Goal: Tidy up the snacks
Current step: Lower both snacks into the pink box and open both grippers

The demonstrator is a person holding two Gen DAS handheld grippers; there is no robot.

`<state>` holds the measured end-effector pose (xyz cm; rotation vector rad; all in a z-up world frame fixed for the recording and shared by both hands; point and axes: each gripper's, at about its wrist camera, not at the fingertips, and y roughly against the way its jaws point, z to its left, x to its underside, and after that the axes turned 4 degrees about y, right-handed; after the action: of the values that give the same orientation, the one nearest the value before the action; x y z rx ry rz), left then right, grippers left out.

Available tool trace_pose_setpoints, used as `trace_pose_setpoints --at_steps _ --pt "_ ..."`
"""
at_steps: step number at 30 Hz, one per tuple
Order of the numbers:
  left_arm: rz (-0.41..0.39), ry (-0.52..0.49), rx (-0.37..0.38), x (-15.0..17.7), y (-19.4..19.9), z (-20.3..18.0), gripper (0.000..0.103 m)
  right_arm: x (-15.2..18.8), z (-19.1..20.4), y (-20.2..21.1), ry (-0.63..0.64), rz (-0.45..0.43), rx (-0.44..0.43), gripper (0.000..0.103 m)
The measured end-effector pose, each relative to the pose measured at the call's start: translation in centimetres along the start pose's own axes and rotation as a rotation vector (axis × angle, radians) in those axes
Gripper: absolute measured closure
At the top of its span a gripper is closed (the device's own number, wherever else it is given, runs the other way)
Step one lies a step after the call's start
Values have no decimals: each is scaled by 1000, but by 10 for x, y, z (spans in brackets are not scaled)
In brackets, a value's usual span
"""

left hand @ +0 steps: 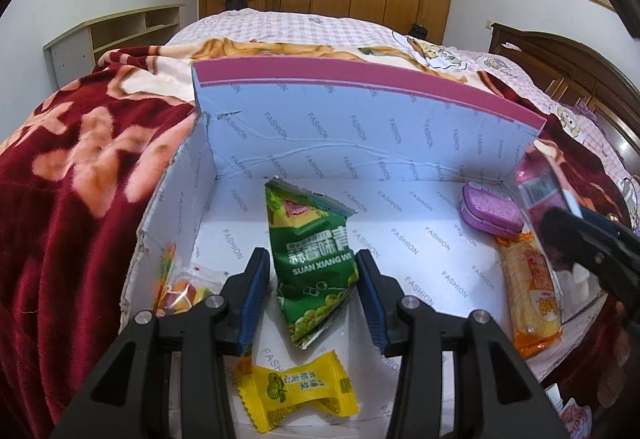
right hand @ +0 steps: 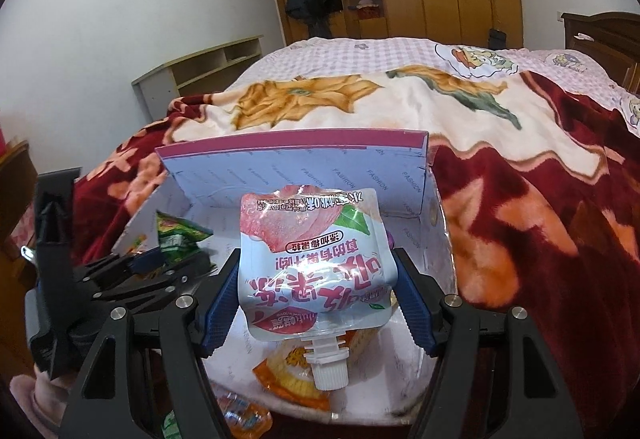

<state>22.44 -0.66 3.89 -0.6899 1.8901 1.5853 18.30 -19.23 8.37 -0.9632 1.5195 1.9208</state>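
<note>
**Two snacks in hand over the box**

My left gripper [left hand: 312,295] has its jaws pressed against the sides of the green pea packet [left hand: 312,259], held inside the white box [left hand: 400,143]. My right gripper [right hand: 316,303] clamps the pink jelly pouch [right hand: 314,263] cap-down above the box's right end, over the orange wafer pack [right hand: 288,375]. I judge the slick pouch could slip if my grip eases early, landing crooked on the wafer. The purple tin [left hand: 490,211] sits near the back corner; the yellow candy [left hand: 296,391] lies below my left claw, easy to knock.
</note>
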Motion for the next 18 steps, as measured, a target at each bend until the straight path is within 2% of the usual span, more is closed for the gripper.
trace_pose_setpoints --at_steps 8,10,18 --pt "1 -3 -1 1 -1 0 55 1 -1 -9 8 7 48 28" --pt "1 -2 0 1 -1 -1 55 2 -3 -9 -1 10 46 24" --pt "2 -2 2 1 -1 -1 55 -1 2 2 16 -14 13 24"
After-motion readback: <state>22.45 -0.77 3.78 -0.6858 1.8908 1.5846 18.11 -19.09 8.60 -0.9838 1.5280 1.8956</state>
